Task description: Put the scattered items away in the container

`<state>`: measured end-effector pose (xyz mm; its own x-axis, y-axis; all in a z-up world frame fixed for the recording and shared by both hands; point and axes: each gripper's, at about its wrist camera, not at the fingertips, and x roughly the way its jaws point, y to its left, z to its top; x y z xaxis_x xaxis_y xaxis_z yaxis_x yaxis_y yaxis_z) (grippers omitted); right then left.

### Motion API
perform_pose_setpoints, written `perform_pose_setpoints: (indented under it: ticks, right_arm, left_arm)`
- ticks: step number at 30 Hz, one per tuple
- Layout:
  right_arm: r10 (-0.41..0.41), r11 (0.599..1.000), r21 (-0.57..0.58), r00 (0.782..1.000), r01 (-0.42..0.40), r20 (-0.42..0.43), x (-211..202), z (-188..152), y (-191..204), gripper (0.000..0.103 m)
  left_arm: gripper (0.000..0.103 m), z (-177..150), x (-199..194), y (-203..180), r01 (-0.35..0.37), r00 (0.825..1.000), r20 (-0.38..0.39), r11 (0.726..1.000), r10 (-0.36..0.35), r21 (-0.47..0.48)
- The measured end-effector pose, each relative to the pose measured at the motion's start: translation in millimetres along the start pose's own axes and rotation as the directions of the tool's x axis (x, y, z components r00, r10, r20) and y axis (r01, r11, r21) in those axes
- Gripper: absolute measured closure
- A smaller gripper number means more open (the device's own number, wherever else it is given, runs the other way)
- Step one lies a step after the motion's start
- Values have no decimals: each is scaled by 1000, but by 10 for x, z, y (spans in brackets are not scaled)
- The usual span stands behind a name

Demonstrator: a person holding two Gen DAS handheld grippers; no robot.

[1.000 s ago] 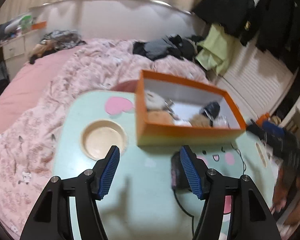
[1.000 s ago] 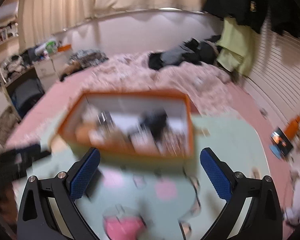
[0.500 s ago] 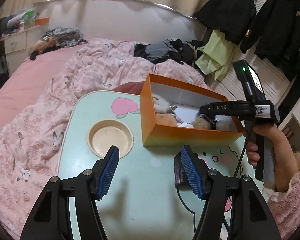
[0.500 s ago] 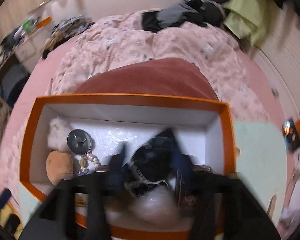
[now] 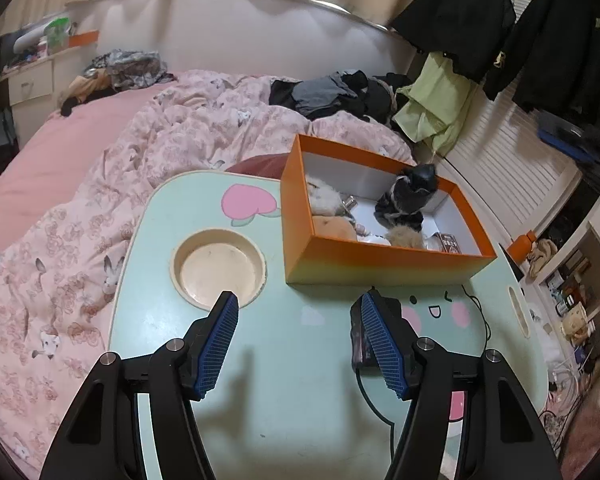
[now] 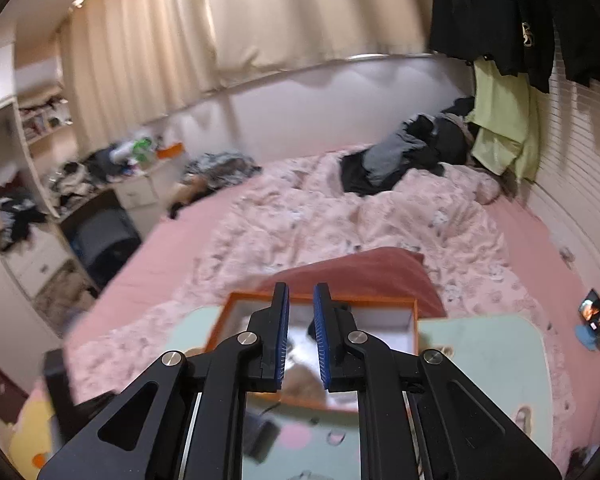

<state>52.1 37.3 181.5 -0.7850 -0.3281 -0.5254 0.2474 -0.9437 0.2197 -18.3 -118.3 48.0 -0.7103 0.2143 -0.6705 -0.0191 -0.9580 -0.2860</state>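
Observation:
An orange box [image 5: 380, 266] stands at the far right of a mint green lap table [image 5: 300, 380]. Inside lie a black cloth item [image 5: 410, 200], fluffy white and tan toys and small items. My left gripper [image 5: 298, 340] is open and empty, low over the table in front of the box. A dark device with a cable [image 5: 358, 338] lies on the table against its right finger. My right gripper [image 6: 300, 334] is raised above the box [image 6: 414, 320], its pads a narrow gap apart with nothing between them.
A round cup recess [image 5: 218, 266] is sunk in the table's left side. The table rests on a bed with a pink quilt [image 5: 120, 200]. Dark clothes [image 5: 332, 92] lie at the bed's far end. Jackets hang on the right.
The right gripper left the black cloth item in the box, lifted up and back, and drew its jaws nearly together. It is gone from the left wrist view. The left gripper stayed put.

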Motion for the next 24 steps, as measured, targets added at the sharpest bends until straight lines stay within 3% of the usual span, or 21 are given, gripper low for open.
perform_pose_setpoints:
  ticks: [3,4,5,7,8,14,15,16,18,20,24]
  right_arm:
    - [11,1000,3,998,-11,-66,57,-124,-26,88]
    - [-6,1000,11,994,7,-105,177,-140,-64,80]
    - [-27,1000,5,989,28,-144,315,-147,-83,63]
    - [-86,996,-5,978,87,-191,590,-155,-135,41]
    - [-109,994,-12,971,109,-211,728,-186,-167,35]
    - [-129,991,-33,920,126,-369,1515,-380,-176,36]
    - [-143,990,-49,906,134,-399,1628,-421,-146,39]
    - [-137,991,-54,890,126,-434,1721,-460,-131,61]
    - [-105,994,-37,868,100,-485,1813,-517,-116,64]
    - [-101,995,-35,878,95,-468,1753,-482,-118,71]
    - [-35,998,30,930,50,-365,1397,-299,-139,72]
  left_arm:
    - [39,-24,57,-12,3,1000,-19,1000,-3,-1]
    - [39,-37,72,-19,4,1000,-26,1000,-4,-1]
    - [39,-47,86,-30,5,1000,-31,1000,-5,1]
    - [39,-69,98,-67,5,999,-37,1000,-5,12]
    - [39,-76,95,-81,6,999,-37,1000,-5,18]
    - [39,-60,53,-81,20,999,-29,1000,-20,7]
    - [39,-61,48,-72,19,999,-29,1000,-19,4]
    - [39,-59,46,-68,18,999,-28,1000,-18,3]
    - [39,-52,45,-62,19,999,-27,1000,-19,-1]
    - [39,-49,49,-59,22,999,-26,1000,-23,-6]
    - [39,-50,44,-51,21,1000,-22,1000,-21,-6]
